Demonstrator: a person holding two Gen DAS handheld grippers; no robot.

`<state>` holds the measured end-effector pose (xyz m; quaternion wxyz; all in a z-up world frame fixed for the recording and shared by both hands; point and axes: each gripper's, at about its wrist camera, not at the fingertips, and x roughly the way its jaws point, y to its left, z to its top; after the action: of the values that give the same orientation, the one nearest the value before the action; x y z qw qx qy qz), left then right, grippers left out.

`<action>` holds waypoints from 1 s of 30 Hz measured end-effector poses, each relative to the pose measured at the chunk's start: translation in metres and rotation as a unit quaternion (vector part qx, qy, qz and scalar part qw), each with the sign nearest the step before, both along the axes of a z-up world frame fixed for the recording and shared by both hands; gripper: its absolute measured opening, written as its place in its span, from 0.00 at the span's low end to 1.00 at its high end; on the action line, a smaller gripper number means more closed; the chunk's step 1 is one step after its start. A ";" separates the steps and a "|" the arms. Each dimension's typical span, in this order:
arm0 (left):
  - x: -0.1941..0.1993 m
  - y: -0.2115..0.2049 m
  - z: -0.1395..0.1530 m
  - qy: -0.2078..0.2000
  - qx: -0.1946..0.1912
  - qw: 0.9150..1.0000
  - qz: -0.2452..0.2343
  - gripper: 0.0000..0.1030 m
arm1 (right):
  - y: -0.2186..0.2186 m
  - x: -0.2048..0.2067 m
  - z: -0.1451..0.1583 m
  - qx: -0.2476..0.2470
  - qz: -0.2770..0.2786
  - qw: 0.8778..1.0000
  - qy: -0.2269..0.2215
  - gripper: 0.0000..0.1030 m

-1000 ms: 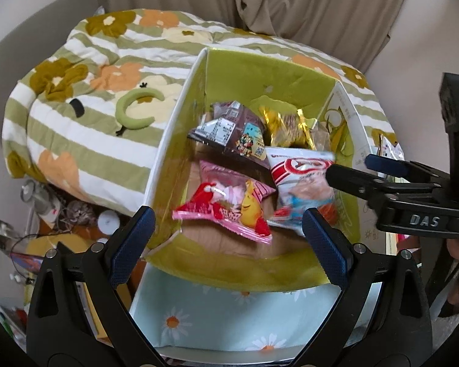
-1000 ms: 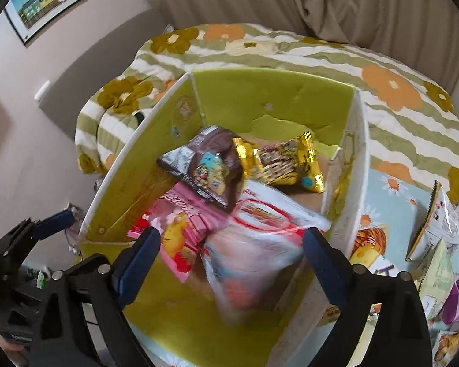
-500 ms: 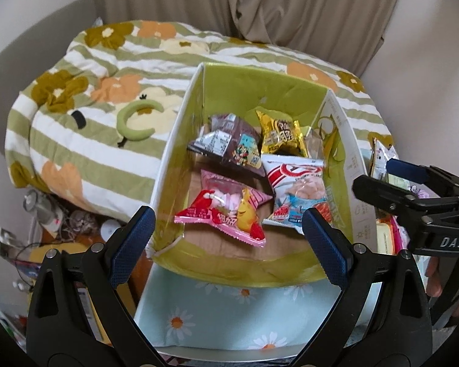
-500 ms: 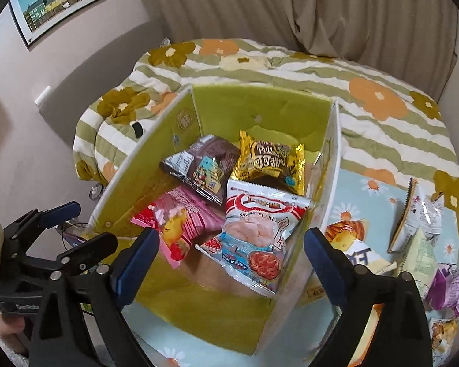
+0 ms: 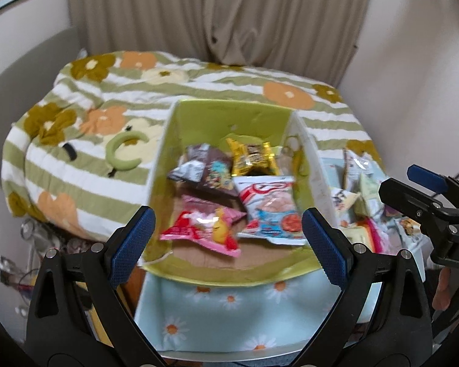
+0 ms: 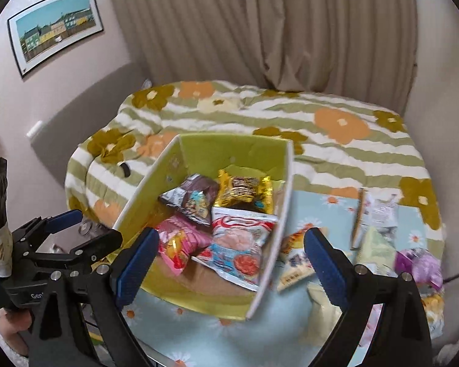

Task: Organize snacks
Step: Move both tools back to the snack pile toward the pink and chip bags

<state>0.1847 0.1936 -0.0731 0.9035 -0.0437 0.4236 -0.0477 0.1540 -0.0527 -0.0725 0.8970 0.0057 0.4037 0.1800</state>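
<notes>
A green-lined cardboard box [image 5: 229, 116] stands on a light blue daisy cloth [image 5: 229, 302]. Inside lie a pink packet [image 5: 202, 229], a white and red packet [image 5: 269, 208], a brown packet [image 5: 208, 171] and a gold packet [image 5: 251, 157]. My left gripper [image 5: 228, 214] hovers open and empty over the box's near edge. My right gripper [image 6: 231, 234] is also open and empty, above the box's [image 6: 229, 150] right wall. Each gripper shows in the other's view: the right gripper [image 5: 407, 180] at the right edge, the left gripper [image 6: 93, 227] at the left.
Several loose snack packets lie on the cloth right of the box, among them a silvery packet [image 6: 376, 214], a purple packet [image 6: 419, 263] and an orange packet [image 6: 293, 244]. A bed with a striped floral quilt [image 6: 321, 153] is behind. Floor clutter [image 5: 30, 238] lies at the left.
Both grippers rose and drew back from the box, the right one shifting right. The white and red packet, blurred between the right fingers a second ago, now lies still in the box.
</notes>
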 end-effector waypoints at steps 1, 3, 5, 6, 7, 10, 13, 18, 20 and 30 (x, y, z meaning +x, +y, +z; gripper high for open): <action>-0.001 -0.005 0.000 -0.001 -0.002 1.000 -0.007 0.93 | -0.006 -0.006 0.002 -0.002 -0.013 1.000 -0.006 0.92; -0.004 -0.018 0.000 -0.001 -0.006 1.000 -0.024 0.93 | -0.018 -0.016 0.003 -0.007 -0.032 0.999 -0.014 0.92; -0.007 -0.033 0.000 -0.001 -0.006 0.999 -0.039 0.93 | -0.029 -0.023 0.003 -0.008 -0.045 0.999 -0.017 0.92; -0.009 -0.042 0.000 -0.001 -0.006 0.999 -0.047 0.93 | -0.037 -0.027 0.003 -0.008 -0.053 0.998 -0.019 0.92; -0.011 -0.050 0.001 0.000 -0.005 0.999 -0.053 0.93 | -0.047 -0.032 0.002 -0.007 -0.062 0.998 -0.022 0.92; -0.015 -0.080 -0.001 0.005 -0.009 0.997 -0.073 0.93 | -0.076 -0.043 0.002 -0.008 -0.083 0.996 -0.027 0.92; -0.020 -0.115 -0.004 0.009 -0.009 0.996 -0.087 0.93 | -0.110 -0.054 0.002 -0.013 -0.100 0.994 -0.035 0.92; -0.027 -0.174 -0.017 0.033 -0.022 0.996 -0.086 0.93 | -0.169 -0.065 -0.002 -0.020 -0.115 0.993 -0.029 0.92; -0.028 -0.192 -0.024 0.043 -0.022 0.996 -0.081 0.93 | -0.193 -0.068 -0.006 -0.028 -0.119 0.992 -0.027 0.92; -0.029 -0.275 -0.065 0.085 -0.013 0.995 -0.055 0.93 | -0.289 -0.064 -0.051 -0.028 -0.121 0.992 0.023 0.92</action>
<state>0.1553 -0.0810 -0.1384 0.8598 -0.0355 0.4997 -0.0990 0.0895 -0.3416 -0.1233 0.9022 0.0331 0.4260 0.0586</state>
